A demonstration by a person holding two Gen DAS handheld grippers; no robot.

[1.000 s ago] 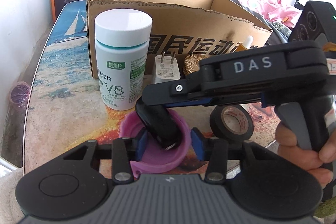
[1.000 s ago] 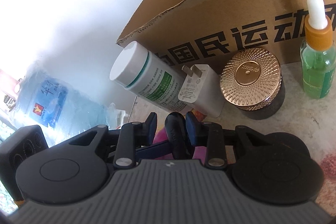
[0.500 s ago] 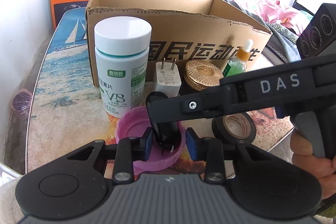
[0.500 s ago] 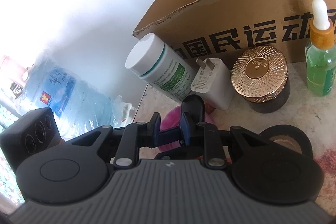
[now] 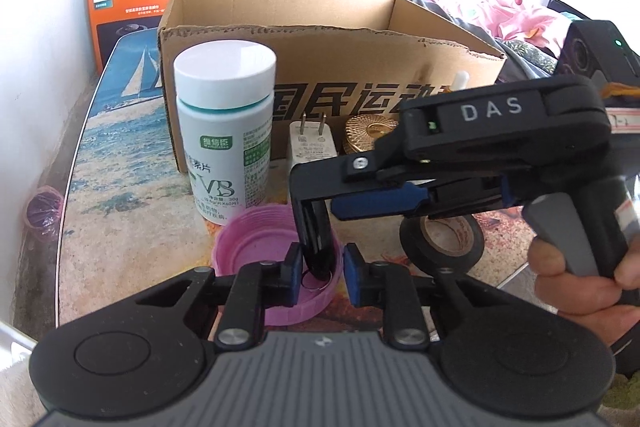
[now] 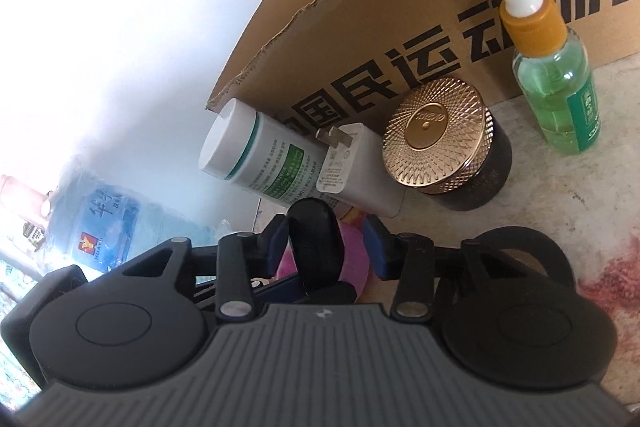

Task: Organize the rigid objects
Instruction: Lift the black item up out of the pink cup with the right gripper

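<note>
My left gripper [image 5: 319, 277] pinches a black key fob [image 5: 318, 247], standing up inside the pink cap [image 5: 248, 247] close in front of me. My right gripper [image 6: 326, 241] comes in from three o'clock, held by a hand [image 5: 580, 283]. Its claws are opening, with the top of the fob between them. A black tape roll [image 5: 442, 241] lies at two o'clock. The white pill bottle [image 5: 224, 131] stands at eleven o'clock, the plug [image 5: 312, 143], gold-lid jar [image 6: 444, 151] and green dropper bottle [image 6: 556, 83] at one o'clock. Behind them the cardboard box [image 5: 320, 43] stands open; I cannot see inside. The table [image 5: 120, 163] has free room at nine o'clock, up to its edge.
</note>
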